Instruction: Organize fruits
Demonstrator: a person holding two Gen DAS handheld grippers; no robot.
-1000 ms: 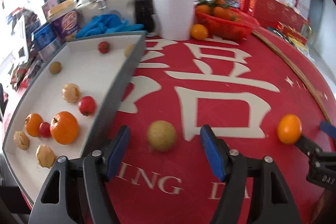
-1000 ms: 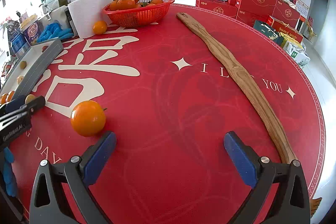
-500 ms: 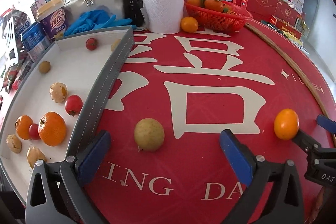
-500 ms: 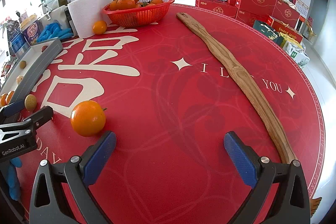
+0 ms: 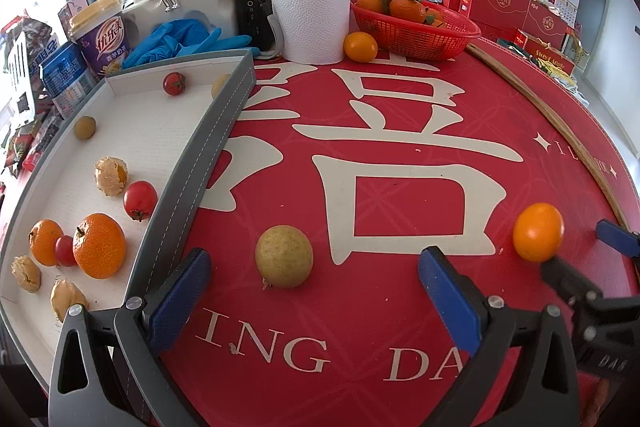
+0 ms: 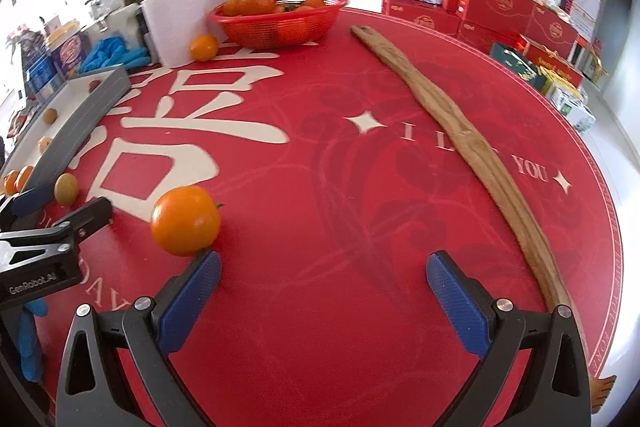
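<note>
Careful: your left gripper [image 5: 314, 281] and right gripper [image 6: 322, 277] have jaws wide open, empty; a nudge rolls the yellow fruit [image 5: 284, 256] away.

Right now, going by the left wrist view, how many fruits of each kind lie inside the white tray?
red tomatoes: 3
mandarins: 2
crinkled beige fruits: 3
small yellow-brown round fruits: 2, one half hidden behind the grey tray wall
Total: 10
</note>
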